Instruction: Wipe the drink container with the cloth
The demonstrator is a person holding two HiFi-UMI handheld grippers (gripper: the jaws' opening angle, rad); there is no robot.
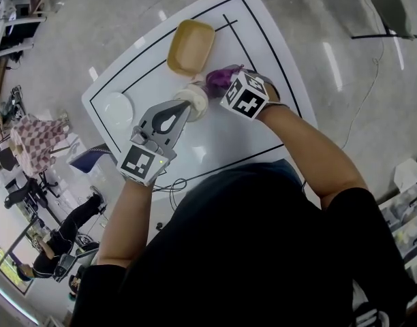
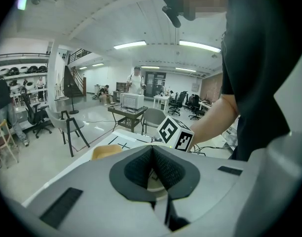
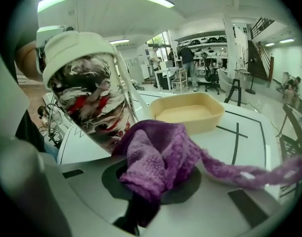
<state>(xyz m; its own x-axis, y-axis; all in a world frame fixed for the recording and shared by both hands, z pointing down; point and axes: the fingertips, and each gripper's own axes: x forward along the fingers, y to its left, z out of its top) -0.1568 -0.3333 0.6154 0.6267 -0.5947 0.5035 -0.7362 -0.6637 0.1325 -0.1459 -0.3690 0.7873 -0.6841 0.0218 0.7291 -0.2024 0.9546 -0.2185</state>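
The drink container point(image 1: 196, 99) has a cream lid and a black, white and red patterned body point(image 3: 89, 95). It stands tilted near the middle of the white table point(image 1: 263, 39). My left gripper point(image 1: 186, 105) reaches it from the near left, and its jaws are shut on the container's cream top point(image 2: 156, 182). My right gripper point(image 1: 223, 85) comes from the right and is shut on a purple knitted cloth point(image 1: 219, 78). The cloth point(image 3: 156, 154) bunches over the jaws, lies against the container's side, and trails a strip to the right.
A shallow yellow tray point(image 1: 190, 46) sits just beyond the container. A white round dish point(image 1: 118, 109) lies at the table's left. Black lines mark the tabletop, and a cable point(image 1: 169, 184) hangs at its near edge. Chairs and people are off to the left.
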